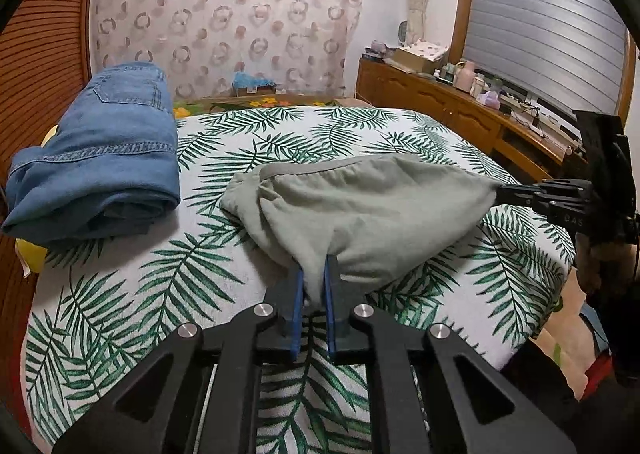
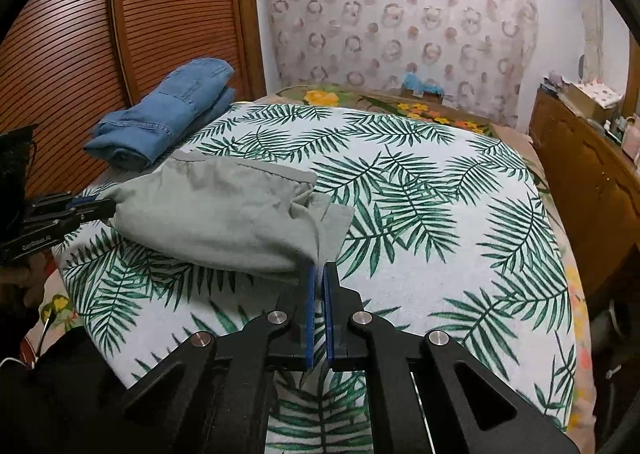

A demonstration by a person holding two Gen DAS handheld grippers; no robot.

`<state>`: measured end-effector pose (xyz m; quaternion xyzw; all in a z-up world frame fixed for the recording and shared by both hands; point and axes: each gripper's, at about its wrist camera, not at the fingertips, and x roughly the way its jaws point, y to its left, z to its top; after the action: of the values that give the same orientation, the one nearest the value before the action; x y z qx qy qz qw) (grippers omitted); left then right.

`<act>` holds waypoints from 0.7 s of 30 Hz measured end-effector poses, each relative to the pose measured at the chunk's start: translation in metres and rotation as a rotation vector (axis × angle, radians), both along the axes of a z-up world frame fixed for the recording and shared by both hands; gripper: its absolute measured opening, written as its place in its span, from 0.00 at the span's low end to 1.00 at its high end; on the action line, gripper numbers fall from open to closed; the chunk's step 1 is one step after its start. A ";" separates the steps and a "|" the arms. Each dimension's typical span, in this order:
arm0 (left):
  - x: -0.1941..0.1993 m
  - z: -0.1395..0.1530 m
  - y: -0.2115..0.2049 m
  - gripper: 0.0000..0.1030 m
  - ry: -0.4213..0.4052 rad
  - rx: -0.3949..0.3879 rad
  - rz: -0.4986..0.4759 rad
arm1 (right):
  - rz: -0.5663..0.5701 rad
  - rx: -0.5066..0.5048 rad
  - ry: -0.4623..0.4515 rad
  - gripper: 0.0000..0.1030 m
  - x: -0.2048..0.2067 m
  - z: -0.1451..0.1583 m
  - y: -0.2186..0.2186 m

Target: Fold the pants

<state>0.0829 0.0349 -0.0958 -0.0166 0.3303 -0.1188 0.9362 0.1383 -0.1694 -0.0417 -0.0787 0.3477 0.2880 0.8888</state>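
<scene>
Grey-green pants (image 1: 360,210) lie bunched on leaf-print bedspread (image 1: 120,294), near its front edge, w/ folded blue jeans (image 1: 100,162) well apart toward the louvred wardrobe side. Left gripper (image 1: 314,278) clamped on one pants corner, cloth pinched btwn blue pads. Right gripper (image 2: 319,278) clamped on opposite corner. Pants span btwn both grippers, middle sagging onto bedspread.

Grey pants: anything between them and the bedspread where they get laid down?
Nothing visible. The grey pants hang between the left hand-held gripper and right hand-held gripper, both shut on them. The bedspread beneath is bare; the folded jeans lie off to the side, apart.
</scene>
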 end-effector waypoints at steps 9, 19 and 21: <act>-0.017 0.008 -0.003 0.10 0.005 -0.003 -0.023 | 0.037 0.022 0.048 0.03 -0.019 0.003 -0.008; -0.013 0.003 -0.004 0.54 0.012 0.046 0.031 | -0.008 -0.005 0.032 0.09 -0.026 0.014 -0.010; -0.010 0.003 -0.001 0.62 0.006 0.033 0.035 | -0.019 -0.008 0.020 0.15 -0.024 0.015 -0.010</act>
<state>0.0725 0.0343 -0.0929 -0.0076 0.3345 -0.0967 0.9374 0.1144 -0.1795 -0.0263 -0.0762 0.3586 0.2790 0.8876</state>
